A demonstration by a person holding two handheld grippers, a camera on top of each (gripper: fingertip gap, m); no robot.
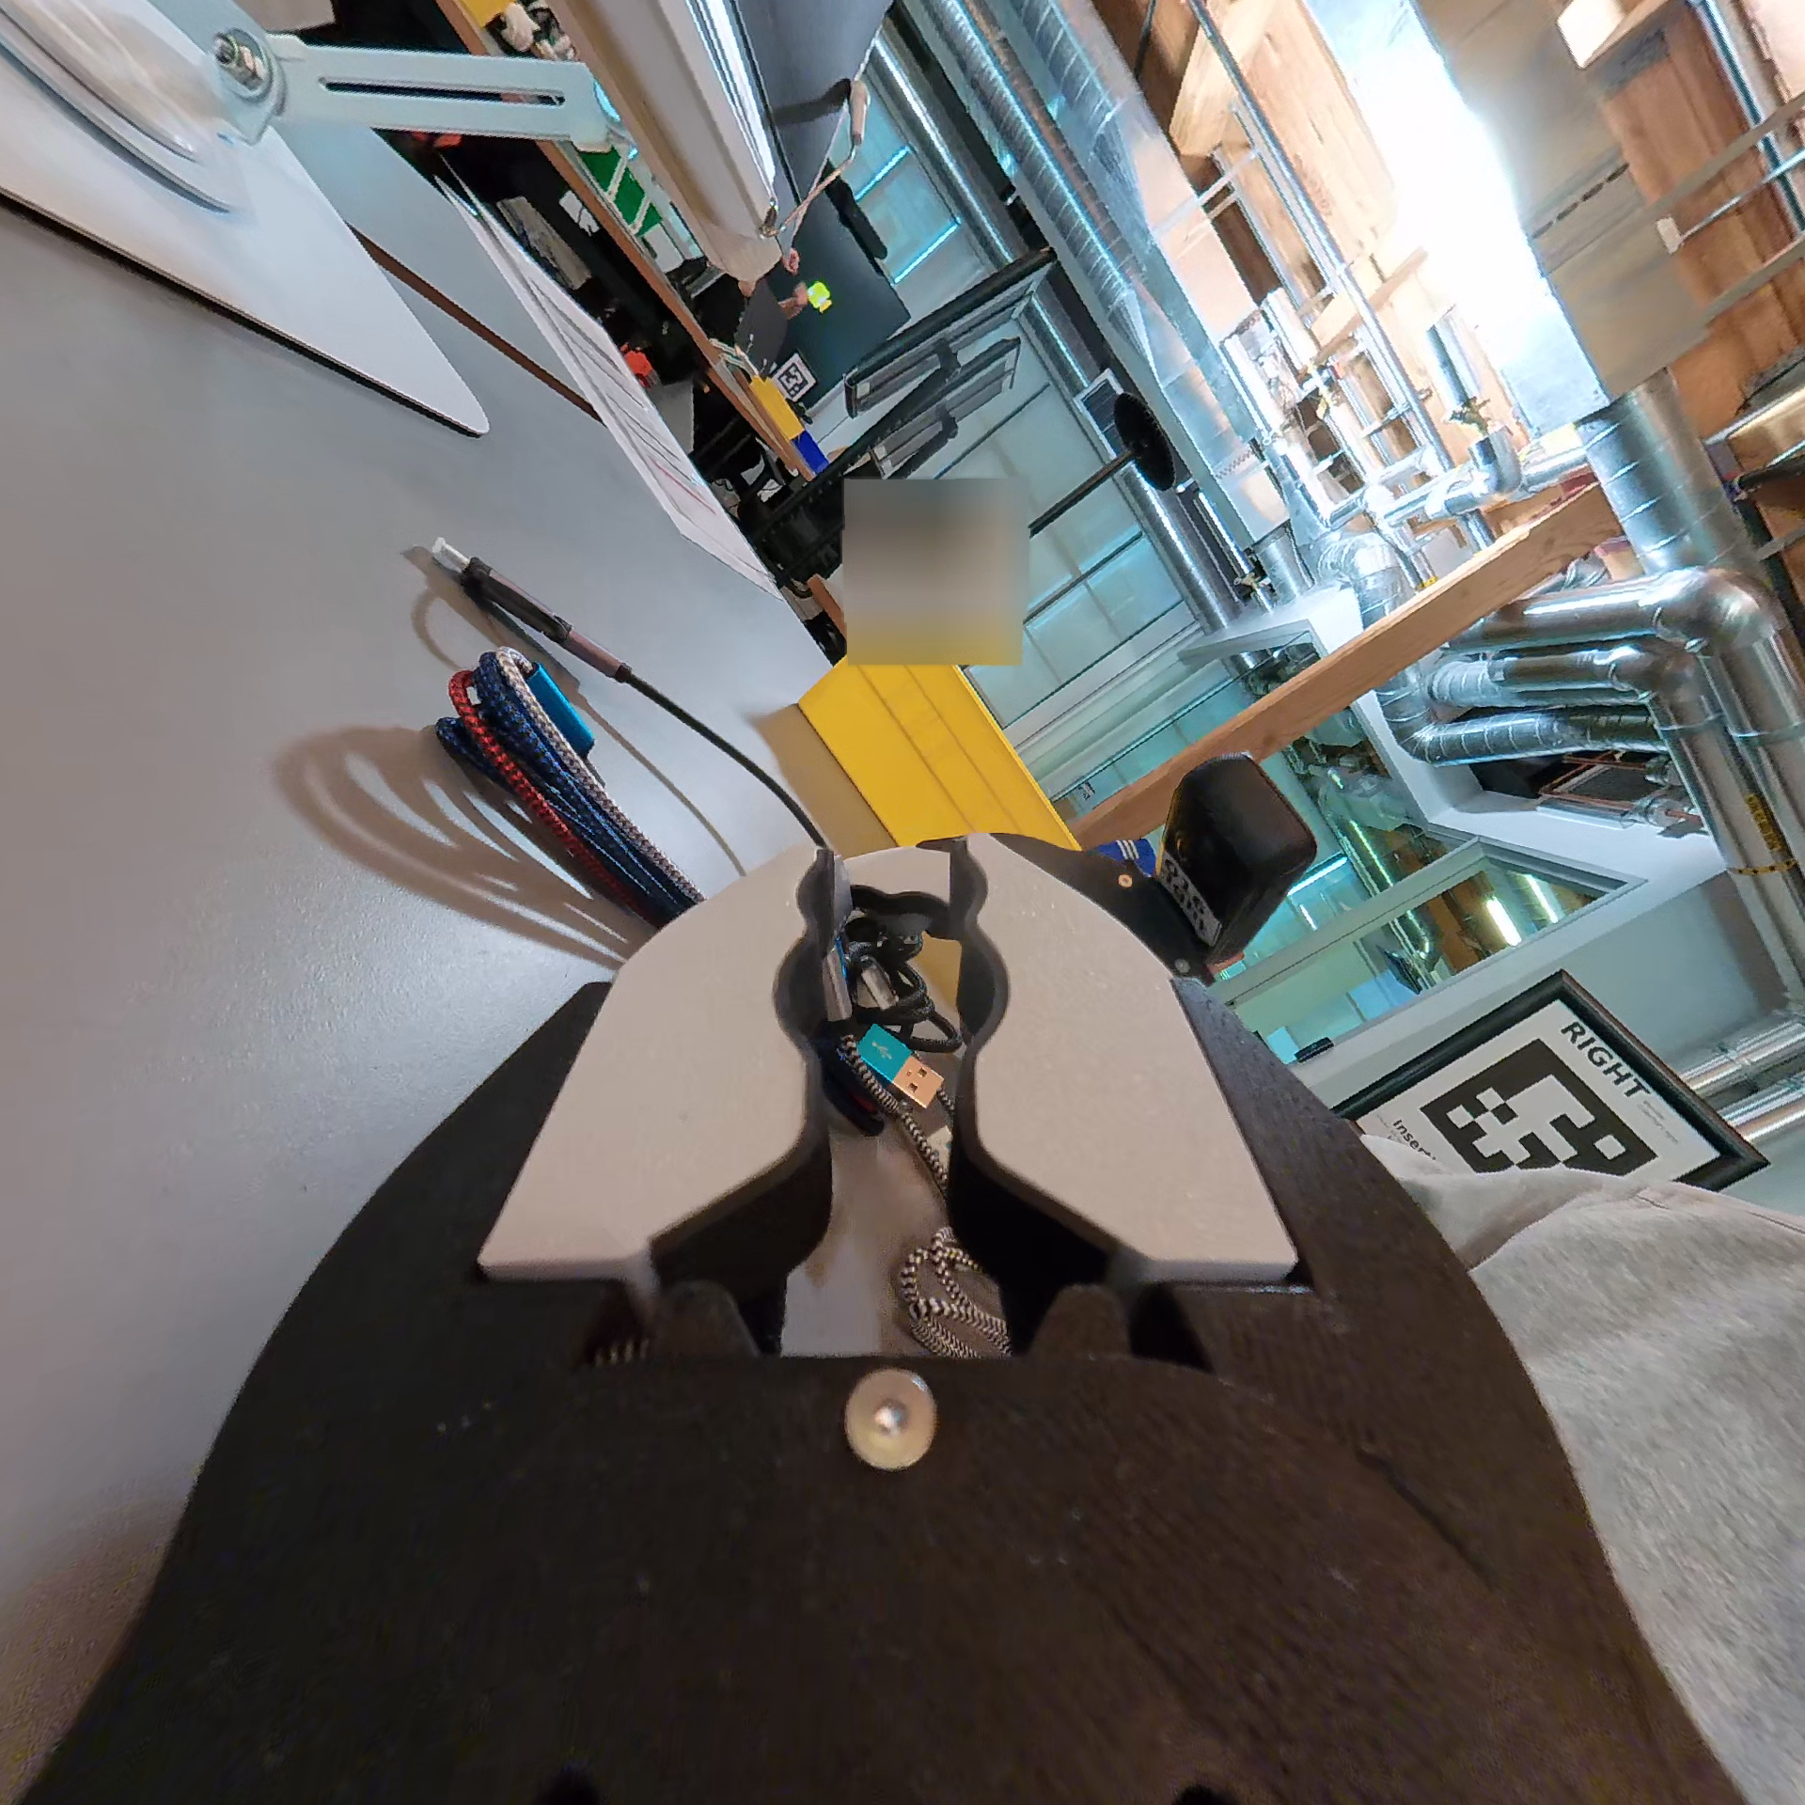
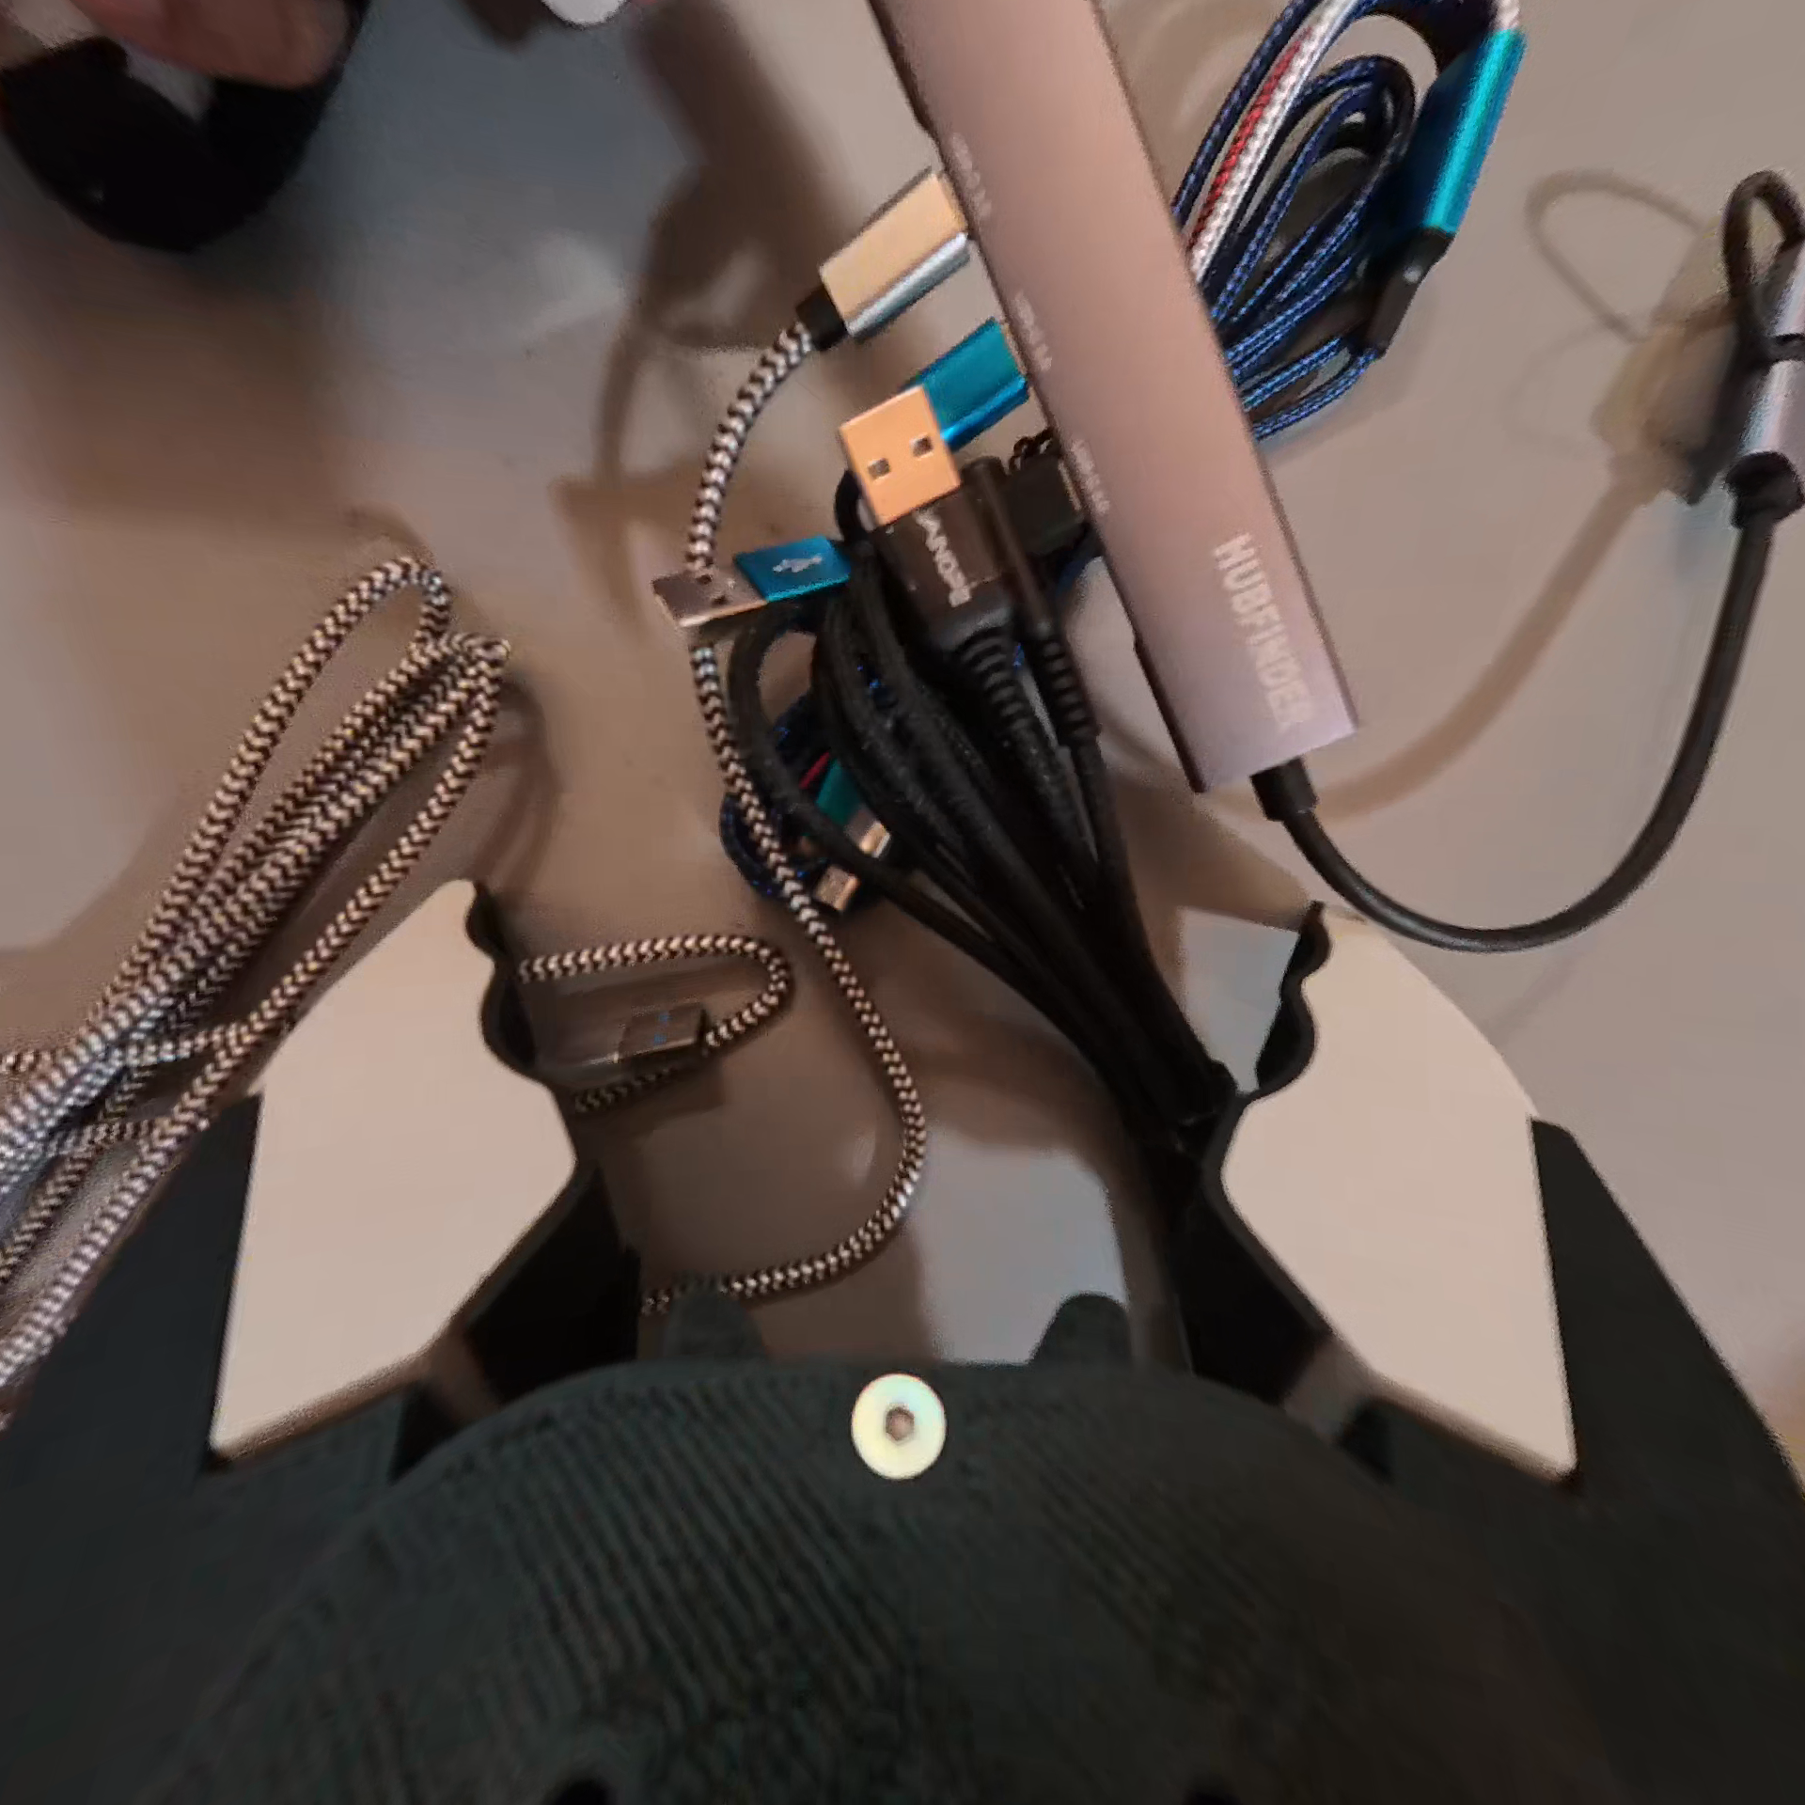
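My left gripper (image 1: 894, 855) has its jaws close together on a slim grey USB hub (image 1: 835, 938), which sits edge-on against its left finger. The hub (image 2: 1153, 391) hangs tilted above the grey table (image 1: 195, 684). Its black lead (image 2: 1563, 879) curves to a plug (image 2: 1758, 391) on the table. My right gripper (image 2: 889, 908) is open wide over a bundle of black cables (image 2: 977, 781). A gold USB plug (image 2: 899, 459) on the bundle points at the hub's side. A black-and-white braided cable (image 2: 293, 781) lies beside the left finger.
A coil of blue and red braided cable (image 1: 547, 772) lies beyond the hub. A white monitor base (image 1: 293, 293) and a paper sheet (image 1: 625, 391) sit farther back. A yellow panel (image 1: 908, 752) stands past the table edge. A grey sleeve (image 1: 1612, 1465) is at the right. My hands' fingertips stand some 15 cm from each other.
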